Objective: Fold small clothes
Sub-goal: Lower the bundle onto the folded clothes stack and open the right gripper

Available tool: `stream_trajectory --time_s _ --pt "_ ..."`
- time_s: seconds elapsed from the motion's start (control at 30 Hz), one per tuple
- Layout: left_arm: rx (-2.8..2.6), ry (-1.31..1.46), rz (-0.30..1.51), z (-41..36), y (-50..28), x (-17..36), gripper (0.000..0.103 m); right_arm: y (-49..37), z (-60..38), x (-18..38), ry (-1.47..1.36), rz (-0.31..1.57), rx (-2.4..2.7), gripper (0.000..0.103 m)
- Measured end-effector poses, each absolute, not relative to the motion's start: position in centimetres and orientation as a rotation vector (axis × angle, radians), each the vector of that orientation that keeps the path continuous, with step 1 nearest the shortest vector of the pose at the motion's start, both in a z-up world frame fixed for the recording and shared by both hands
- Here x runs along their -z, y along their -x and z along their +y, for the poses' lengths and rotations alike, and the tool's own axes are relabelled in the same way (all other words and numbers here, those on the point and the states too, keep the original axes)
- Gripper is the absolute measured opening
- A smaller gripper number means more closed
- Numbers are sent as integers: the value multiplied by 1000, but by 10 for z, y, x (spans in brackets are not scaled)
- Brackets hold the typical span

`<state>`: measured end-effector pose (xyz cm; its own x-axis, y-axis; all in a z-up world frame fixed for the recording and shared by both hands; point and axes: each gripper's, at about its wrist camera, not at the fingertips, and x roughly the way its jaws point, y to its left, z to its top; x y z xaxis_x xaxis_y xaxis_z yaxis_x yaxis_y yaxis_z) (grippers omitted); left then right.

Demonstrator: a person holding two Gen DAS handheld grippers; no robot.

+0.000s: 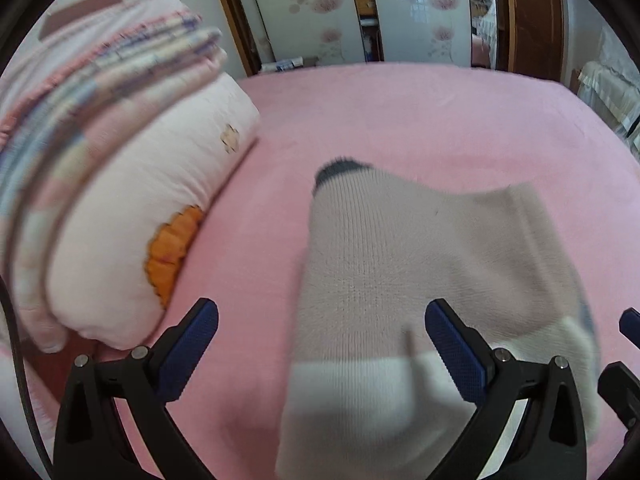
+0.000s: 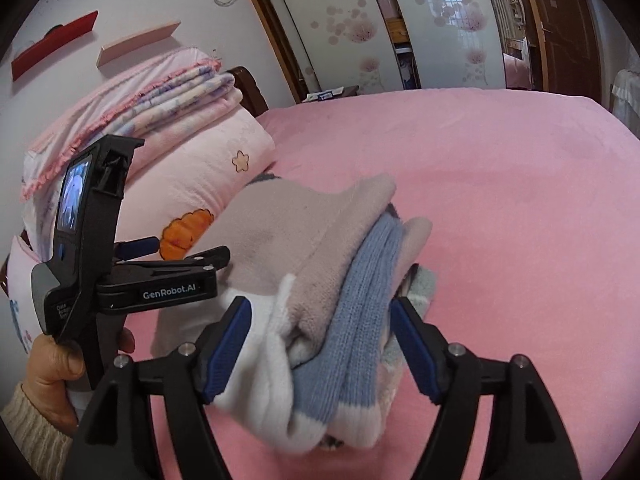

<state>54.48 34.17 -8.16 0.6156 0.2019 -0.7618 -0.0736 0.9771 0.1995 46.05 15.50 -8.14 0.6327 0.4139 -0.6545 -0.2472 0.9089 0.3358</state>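
Observation:
A pile of folded small socks (image 2: 320,280) rests on the pink bed: a beige one with a white cuff and dark toe on top, a blue one and a grey one beside it. My right gripper (image 2: 320,320) stands around the cuff end of the pile, open, with its pads (image 2: 228,344) close to the pile but not squeezing it. In the left wrist view the beige sock (image 1: 400,272) lies under my left gripper (image 1: 322,320), which is wide open and above it. The right wrist view shows the left gripper (image 2: 188,249) at the pile's left, held by a hand (image 2: 52,364).
The pink bed sheet (image 1: 420,112) stretches far back and right. A pale pillow with an orange flower (image 1: 152,200) and folded blankets (image 1: 100,68) stack up on the left. Wardrobe doors (image 2: 352,28) and a brown door (image 2: 568,40) stand beyond the bed.

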Motion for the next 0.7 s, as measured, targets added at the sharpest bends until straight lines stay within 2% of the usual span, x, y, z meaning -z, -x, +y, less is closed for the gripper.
stream_trajectory --time_s 0.27,0.7 --pt "-192 -29 817 311 -446 18 103 -396 121 40 -117 800 -348 73" --pt "-49 21 754 188 -274 -16 103 -262 48 -15 56 809 -127 73"
